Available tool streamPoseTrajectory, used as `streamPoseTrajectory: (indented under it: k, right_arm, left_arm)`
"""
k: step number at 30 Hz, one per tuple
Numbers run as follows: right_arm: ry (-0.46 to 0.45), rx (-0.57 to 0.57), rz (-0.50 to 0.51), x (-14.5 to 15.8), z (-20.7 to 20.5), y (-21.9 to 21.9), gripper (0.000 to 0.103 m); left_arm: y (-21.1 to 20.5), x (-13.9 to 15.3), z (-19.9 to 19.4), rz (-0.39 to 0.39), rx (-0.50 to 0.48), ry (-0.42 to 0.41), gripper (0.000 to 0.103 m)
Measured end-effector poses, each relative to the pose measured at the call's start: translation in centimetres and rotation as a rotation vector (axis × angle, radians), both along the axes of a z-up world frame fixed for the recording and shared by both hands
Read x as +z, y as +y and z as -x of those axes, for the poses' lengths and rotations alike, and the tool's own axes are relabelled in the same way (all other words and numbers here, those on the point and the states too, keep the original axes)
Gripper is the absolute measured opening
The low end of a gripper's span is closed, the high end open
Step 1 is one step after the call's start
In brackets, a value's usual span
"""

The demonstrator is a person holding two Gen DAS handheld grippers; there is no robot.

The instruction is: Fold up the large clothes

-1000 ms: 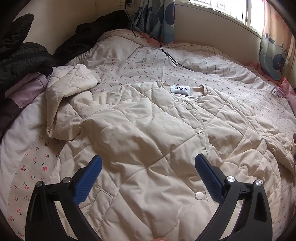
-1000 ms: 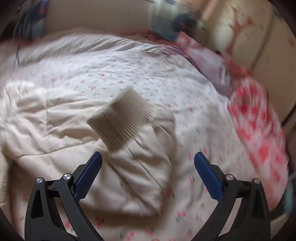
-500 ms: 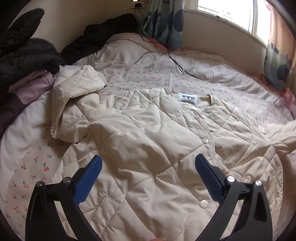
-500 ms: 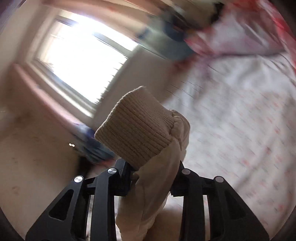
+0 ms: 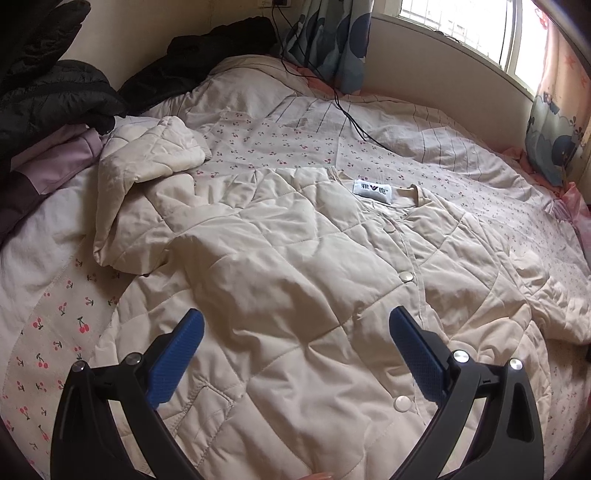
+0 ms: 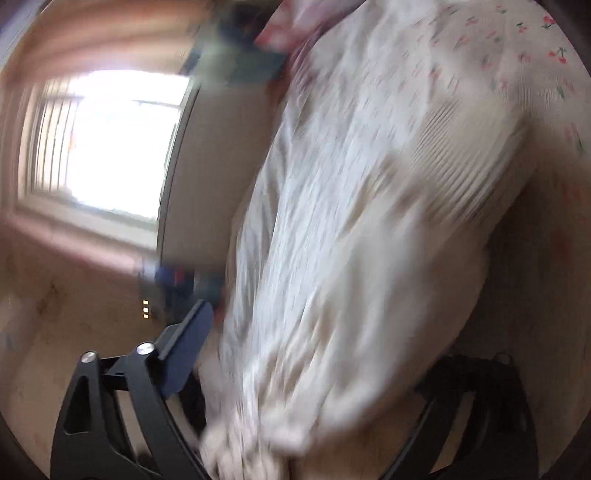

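Hovering low over the near hem, the left gripper has its jaws spread wide with nothing between them, the blue pads clear of the cloth. Under it the jacket lies front-up across the middle of the bed, snaps running up to the collar label. Its one sleeve is bunched toward the bed's left edge, beside the dark coats. Farther off, a black cable trails over the quilt near the head of the bed, under the window.

The right gripper is harder to read: its view is smeared with motion, and cream cloth with a ribbed cuff fills the space between the fingers. One pad shows, the other finger is mostly covered, so I cannot tell whether the jaws are clamped on the sleeve or the cloth is only draped over them.

My worry is that sleeve. If the grip is only shallow, a fast swing could shake the slick quilted cloth loose before it lands across the chest. Pulling too hard could also drag the whole body askew and rumple the front. The bunched left sleeve may fold crooked unless it is spread first
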State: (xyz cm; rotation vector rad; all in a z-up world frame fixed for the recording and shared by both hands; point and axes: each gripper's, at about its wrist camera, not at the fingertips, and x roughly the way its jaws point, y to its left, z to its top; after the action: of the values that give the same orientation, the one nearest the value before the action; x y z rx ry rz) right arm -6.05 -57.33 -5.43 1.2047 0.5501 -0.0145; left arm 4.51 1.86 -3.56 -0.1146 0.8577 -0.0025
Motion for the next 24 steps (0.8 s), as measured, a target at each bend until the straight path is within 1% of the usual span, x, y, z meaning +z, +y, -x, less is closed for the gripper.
streamPoseTrajectory:
  k: [1,2,3,4,5,6,7,8,10,11,12,14,15,16,17,18,19,20,21,22,23,24]
  right_arm:
    - [0.035,0.152,-0.001,0.5,0.3,4.2,0.092]
    - [0.059,0.29,-0.027,0.5,0.5,8.0,0.092]
    - [0.104,0.407,-0.048,0.2,0.7,11.9,0.092]
    - [0.185,0.519,-0.035,-0.2,1.1,16.3,0.092]
    - [0.216,0.599,-0.029,-0.6,1.5,19.7,0.091]
    - [0.265,0.661,-0.067,-1.7,1.7,22.6,0.091]
    - [0.321,0.701,-0.098,-2.7,1.9,24.7,0.092]
    - [0.343,0.739,-0.126,-3.6,2.3,27.1,0.092]
    - [0.351,0.789,-0.108,-4.6,1.3,30.3,0.09]
    - [0.32,0.811,-0.112,-4.4,0.4,31.3,0.085]
    - [0.276,0.813,-0.133,-4.3,-0.4,32.2,0.066]
    - [0.266,0.796,-0.083,-4.0,-1.3,32.7,0.019]
    - [0.246,0.791,-0.093,-3.6,-1.6,32.4,0.013]
    - [0.214,0.783,-0.084,-2.4,-1.8,31.9,0.012]
    - [0.168,0.782,-0.062,-0.5,-0.5,32.7,0.012]
    - [0.101,0.78,-0.042,2.0,-0.1,31.4,0.012]
    - [0.06,0.771,-0.013,3.9,1.0,31.1,0.012]
    - [0.019,0.749,0.022,6.1,2.6,29.6,0.012]
    - [0.005,0.725,0.049,7.4,4.2,27.9,0.012]
    - [0.025,0.721,0.071,7.7,4.7,26.6,0.012]
    - [0.069,0.727,0.086,7.0,5.5,25.6,0.012]
    - [0.134,0.736,0.08,5.4,6.6,24.3,0.012]
  left_arm:
    - [0.1,0.1,0.1,0.007,-0.001,-0.004,0.096]
    - [0.1,0.2,0.2,0.006,-0.002,-0.011,0.096]
    - [-0.1,0.3,0.3,-0.002,-0.003,-0.019,0.096]
    - [-0.2,0.4,0.4,-0.017,-0.001,-0.032,0.096]
    - [-0.2,0.5,0.4,-0.034,0.001,-0.041,0.096]
    - [-0.2,0.7,0.5,-0.044,0.008,-0.038,0.096]
    - [0.0,1.0,0.6,-0.033,0.015,-0.033,0.096]
    - [0.3,1.5,0.9,-0.009,0.02,-0.034,0.096]
    - [1.2,3.0,2.3,0.023,0.037,-0.052,0.096]
    - [1.8,4.0,3.5,0.035,0.047,-0.066,0.096]
    - [2.3,4.7,4.5,0.047,0.055,-0.077,0.096]
    - [3.6,6.0,6.5,0.056,0.06,-0.091,0.096]
    - [4.1,6.5,7.2,0.044,0.063,-0.091,0.096]
    - [4.8,7.1,8.0,0.026,0.074,-0.091,0.096]
    - [5.4,7.7,8.5,0.017,0.085,-0.093,0.096]
    - [6.4,8.4,9.3,0.013,0.099,-0.103,0.096]
    - [7.3,9.2,10.0,0.007,0.114,-0.117,0.096]
    - [8.1,9.8,10.7,-0.004,0.129,-0.13,0.096]
    - [8.5,10.2,11.0,-0.011,0.137,-0.134,0.096]
    - [9.0,10.4,11.4,-0.015,0.141,-0.135,0.096]
    - [9.3,10.4,11.6,-0.016,0.14,-0.13,0.096]
    - [9.3,10.2,11.6,-0.02,0.137,-0.12,0.096]
